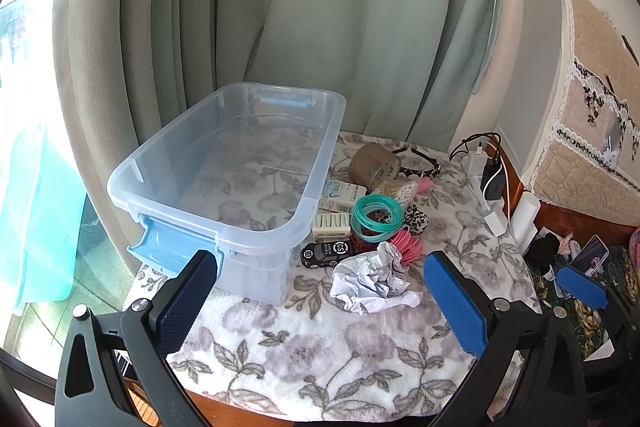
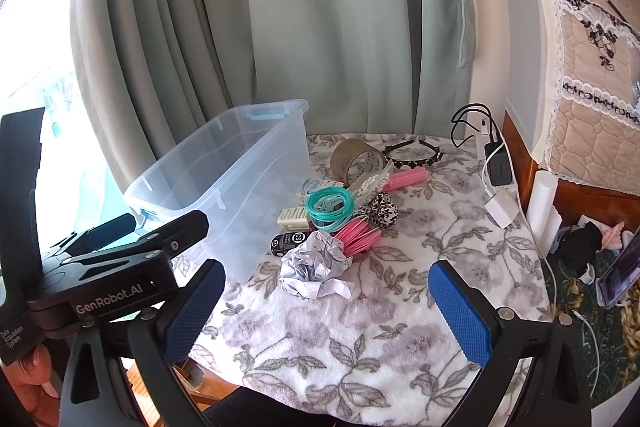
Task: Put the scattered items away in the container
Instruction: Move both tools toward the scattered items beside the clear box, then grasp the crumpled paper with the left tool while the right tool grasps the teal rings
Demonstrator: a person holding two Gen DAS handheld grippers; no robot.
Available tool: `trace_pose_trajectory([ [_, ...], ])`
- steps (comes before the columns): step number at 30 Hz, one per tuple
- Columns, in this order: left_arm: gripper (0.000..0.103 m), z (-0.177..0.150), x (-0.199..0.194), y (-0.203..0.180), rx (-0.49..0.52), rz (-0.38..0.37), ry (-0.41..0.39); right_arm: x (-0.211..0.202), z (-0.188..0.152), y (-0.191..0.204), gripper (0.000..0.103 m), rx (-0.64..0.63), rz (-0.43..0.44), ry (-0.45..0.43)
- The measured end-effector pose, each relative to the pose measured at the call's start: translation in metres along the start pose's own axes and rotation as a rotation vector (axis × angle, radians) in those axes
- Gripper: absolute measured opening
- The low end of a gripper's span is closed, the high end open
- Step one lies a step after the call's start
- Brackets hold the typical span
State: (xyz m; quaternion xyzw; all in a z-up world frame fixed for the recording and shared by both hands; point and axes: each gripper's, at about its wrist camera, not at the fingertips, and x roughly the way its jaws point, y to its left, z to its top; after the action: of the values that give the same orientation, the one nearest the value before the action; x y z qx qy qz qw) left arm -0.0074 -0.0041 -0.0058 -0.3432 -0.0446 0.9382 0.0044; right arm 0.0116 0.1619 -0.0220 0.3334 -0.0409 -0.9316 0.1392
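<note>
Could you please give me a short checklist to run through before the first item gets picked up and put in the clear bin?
1. Clear plastic bin with blue latches open, no lid on it: ok.
2. Bin interior free to receive items: ok, nothing inside.
3. Left gripper open and holding nothing: ok.
4. Right gripper open and holding nothing: ok.
5. Crumpled white paper ball reachable: ok, it lies nearest, with bare floral cloth before it.
6. Teal coil of rings free to lift alone: cannot tell, it rests on other things in the pile.
</note>
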Motion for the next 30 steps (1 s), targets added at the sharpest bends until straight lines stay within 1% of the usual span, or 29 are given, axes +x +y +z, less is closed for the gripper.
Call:
trace_pose_trajectory([
  [4, 0.103, -0.001, 0.004, -0.001, 0.003, -0.003, 0.012, 0.004, -0.001, -0.003, 0.103, 0.008, 0.018, 0.013],
  [11, 0.103, -0.003, 0.013, -0.002, -0.011, -0.011, 0.025, 0.011, -0.004, -0.007, 0.103, 0.017, 0.031, -0.006],
  [14, 0.103, -0.004, 0.017, -0.002, -0.046, -0.038, 0.025, 0.013, -0.004, -0.012, 0.103, 0.037, 0.058, -0.019],
  [16, 0.103, -0.006, 0.02, -0.003, -0.063, -0.055, 0.028, 0.018, -0.004, -0.017, 0.103, 0.057, 0.074, -0.002],
  [18, 0.103, -0.009, 0.028, -0.009, -0.035, -0.054, 0.056, 0.024, -0.005, -0.022, 0.103, 0.05, 0.074, 0.036],
  [20, 0.103, -0.014, 0.035, -0.014, -0.018, -0.058, 0.081, 0.027, -0.007, -0.027, 0.103, 0.03, 0.05, 0.053],
  [22, 0.103, -0.019, 0.044, -0.015, -0.038, -0.089, 0.125, 0.031, -0.008, -0.034, 0.103, 0.015, 0.021, 0.065],
  [25, 0.103, -0.029, 0.061, -0.017, -0.082, -0.148, 0.185, 0.036, -0.006, -0.054, 0.103, 0.069, 0.015, 0.069],
  [28, 0.103, -0.037, 0.075, -0.023, -0.085, -0.137, 0.214, 0.045, -0.004, -0.073, 0.103, 0.119, 0.021, 0.079],
  [30, 0.103, -0.041, 0.085, -0.031, -0.062, -0.118, 0.24, 0.056, -0.003, -0.082, 0.101, 0.139, 0.041, 0.095],
])
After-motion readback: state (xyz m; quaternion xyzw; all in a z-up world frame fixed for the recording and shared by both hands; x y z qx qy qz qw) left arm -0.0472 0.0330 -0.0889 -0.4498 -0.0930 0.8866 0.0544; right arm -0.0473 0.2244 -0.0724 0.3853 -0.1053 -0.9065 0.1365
